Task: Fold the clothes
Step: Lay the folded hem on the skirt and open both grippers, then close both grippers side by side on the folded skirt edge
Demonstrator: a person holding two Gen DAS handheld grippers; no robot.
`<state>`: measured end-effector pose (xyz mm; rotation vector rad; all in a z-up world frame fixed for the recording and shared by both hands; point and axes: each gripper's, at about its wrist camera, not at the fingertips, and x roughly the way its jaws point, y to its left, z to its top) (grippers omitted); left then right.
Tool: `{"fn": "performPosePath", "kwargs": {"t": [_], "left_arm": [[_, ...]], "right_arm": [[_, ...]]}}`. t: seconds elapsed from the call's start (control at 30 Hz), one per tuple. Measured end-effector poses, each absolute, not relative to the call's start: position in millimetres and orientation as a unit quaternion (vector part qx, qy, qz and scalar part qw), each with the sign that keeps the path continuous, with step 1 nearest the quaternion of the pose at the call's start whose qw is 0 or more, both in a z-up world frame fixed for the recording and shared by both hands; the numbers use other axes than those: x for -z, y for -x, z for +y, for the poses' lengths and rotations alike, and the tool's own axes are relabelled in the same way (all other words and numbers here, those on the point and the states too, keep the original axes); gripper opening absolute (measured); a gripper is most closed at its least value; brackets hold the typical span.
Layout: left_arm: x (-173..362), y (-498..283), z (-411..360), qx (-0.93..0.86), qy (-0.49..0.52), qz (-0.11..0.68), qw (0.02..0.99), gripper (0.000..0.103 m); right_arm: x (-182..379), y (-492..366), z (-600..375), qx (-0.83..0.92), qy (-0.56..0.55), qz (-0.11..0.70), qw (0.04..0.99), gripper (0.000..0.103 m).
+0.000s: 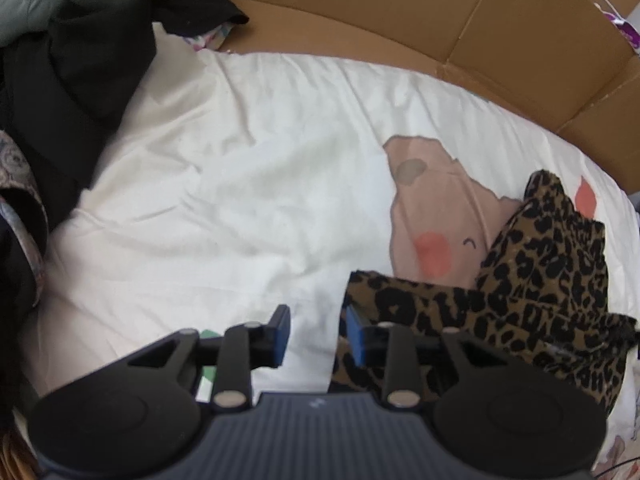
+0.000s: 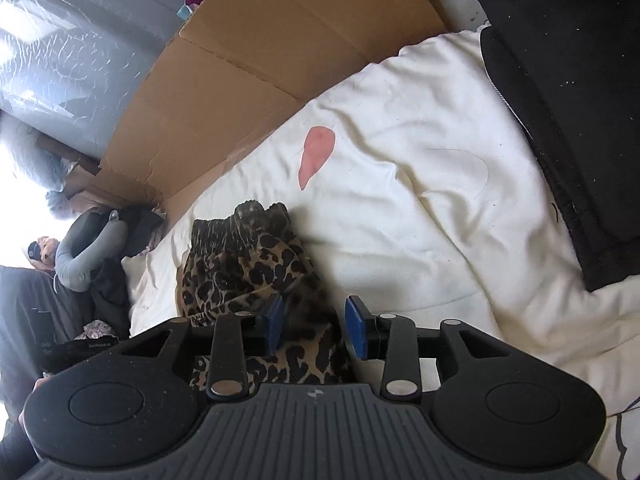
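Risk first: leopard-print garment (image 1: 532, 292) is bunched in a heap, not spread, so any fold started from this lump will likely come out crooked or trap layers. Left tool (image 1: 316, 336) has its blue pads apart with only white bedding between them; cloth lies against the outside of its right pad, so closing here could miss the garment, or pinch the white duvet (image 1: 224, 184) along with it. Right tool (image 2: 316, 326) is also apart, with leopard fabric sitting in the gap, nearer its left pad (image 2: 274, 322); whether the pads touch it I cannot tell. A closure there would probably catch several layers at once, not a single edge.

Garment lies on the bed, on the right side of the left wrist view, partly over the pink printed face (image 1: 432, 208) on the duvet. Its gathered waistband (image 2: 240, 220) points to the far side in the right wrist view. Black clothing (image 1: 76, 80) is piled far left, well apart. Another black item (image 2: 568, 112) lies to the right, apart from the garment. Cardboard (image 1: 400, 12) flanks the far edge of the bed.
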<state>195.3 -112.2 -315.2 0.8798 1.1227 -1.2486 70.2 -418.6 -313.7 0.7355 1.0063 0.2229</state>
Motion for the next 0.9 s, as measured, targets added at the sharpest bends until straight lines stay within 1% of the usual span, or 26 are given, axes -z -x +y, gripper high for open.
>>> {"fn": "performPosePath", "kwargs": {"t": [0.2, 0.5, 0.57, 0.6, 0.63, 0.67, 0.73, 0.83, 0.9], "left_arm": [[323, -189, -113, 0.545, -0.380, 0.479, 0.573, 0.033], [332, -176, -115, 0.568, -0.367, 0.476, 0.563, 0.031], [335, -174, -116, 0.572, -0.367, 0.476, 0.558, 0.031], [337, -173, -117, 0.573, -0.368, 0.477, 0.556, 0.031], [339, -172, -117, 0.573, -0.368, 0.478, 0.555, 0.030], [340, -172, -117, 0.572, -0.369, 0.476, 0.556, 0.029], [340, -172, -116, 0.573, -0.369, 0.473, 0.558, 0.020], [336, -172, -115, 0.579, -0.364, 0.463, 0.564, 0.010], [332, -172, -114, 0.583, -0.355, 0.460, 0.568, 0.007]], "right_arm": [[321, -69, -405, -0.118, -0.310, 0.485, 0.809, 0.037], [315, -82, -374, -0.148, -0.223, 0.472, 0.840, 0.036], [317, -84, -371, -0.150, -0.215, 0.473, 0.841, 0.028], [317, -85, -370, -0.152, -0.211, 0.474, 0.842, 0.012], [317, -85, -369, -0.153, -0.207, 0.473, 0.843, 0.003], [317, -86, -369, -0.154, -0.203, 0.472, 0.844, 0.003], [314, -85, -368, -0.148, -0.195, 0.468, 0.849, 0.002], [311, -85, -368, -0.140, -0.183, 0.461, 0.857, 0.001], [311, -87, -370, -0.131, -0.186, 0.460, 0.858, 0.001]]}}
